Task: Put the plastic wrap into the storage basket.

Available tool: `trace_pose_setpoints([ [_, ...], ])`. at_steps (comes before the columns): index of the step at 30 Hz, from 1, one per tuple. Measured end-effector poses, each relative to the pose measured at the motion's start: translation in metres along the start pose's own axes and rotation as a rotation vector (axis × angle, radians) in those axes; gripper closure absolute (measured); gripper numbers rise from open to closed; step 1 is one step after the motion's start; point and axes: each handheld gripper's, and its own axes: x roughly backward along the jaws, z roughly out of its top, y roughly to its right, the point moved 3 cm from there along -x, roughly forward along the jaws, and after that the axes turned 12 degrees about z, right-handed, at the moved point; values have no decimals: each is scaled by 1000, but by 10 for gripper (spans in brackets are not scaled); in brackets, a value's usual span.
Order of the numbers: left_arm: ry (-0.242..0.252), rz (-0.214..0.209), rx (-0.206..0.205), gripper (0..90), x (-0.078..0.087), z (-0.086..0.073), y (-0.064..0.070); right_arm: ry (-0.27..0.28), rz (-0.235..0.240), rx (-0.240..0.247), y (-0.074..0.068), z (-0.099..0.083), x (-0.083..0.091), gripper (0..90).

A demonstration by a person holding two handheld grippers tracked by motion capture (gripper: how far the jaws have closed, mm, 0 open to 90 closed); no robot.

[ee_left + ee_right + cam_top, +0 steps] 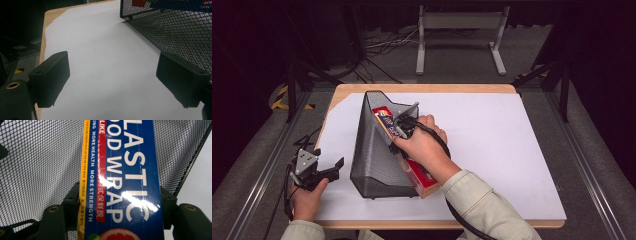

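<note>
Plastic wrap box [125, 182] between right gripper [120, 205] jaws, inside mesh holder [372, 150].

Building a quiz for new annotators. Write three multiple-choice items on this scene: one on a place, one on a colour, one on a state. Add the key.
1. Where does the plastic wrap box sit?
A. Partly inside the mesh holder
B. On the floor
C. Under the paper sheet

2. What colour is the box's broad printed face?
A. Green
B. Blue
C. Black

3. How is the left gripper?
A. Shut on the box
B. Shut on the holder
C. Open, holding nothing

Key: 1 A, its far end lies within the mesh walls. 2 B, white letters on blue. 3 C, its jaws stand apart over bare paper, while the right gripper clamps the box.
</note>
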Motion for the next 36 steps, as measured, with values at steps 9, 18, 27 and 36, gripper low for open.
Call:
trace_pose_setpoints([
  [9, -3, 0, 0, 126, 0, 0, 0, -28, 9, -9, 4, 1, -5, 384],
  [18, 2, -1, 0, 125, 0, 0, 1, 51, 59, 6, 1, 3, 4, 264],
  [27, -1, 1, 5, 125, 2, -2, -1, 179, 100, 50, 1, 6, 27, 226],
  [36, 1, 7, 5, 124, 6, -2, -3, 283, 136, 182, -2, 5, 46, 210],
])
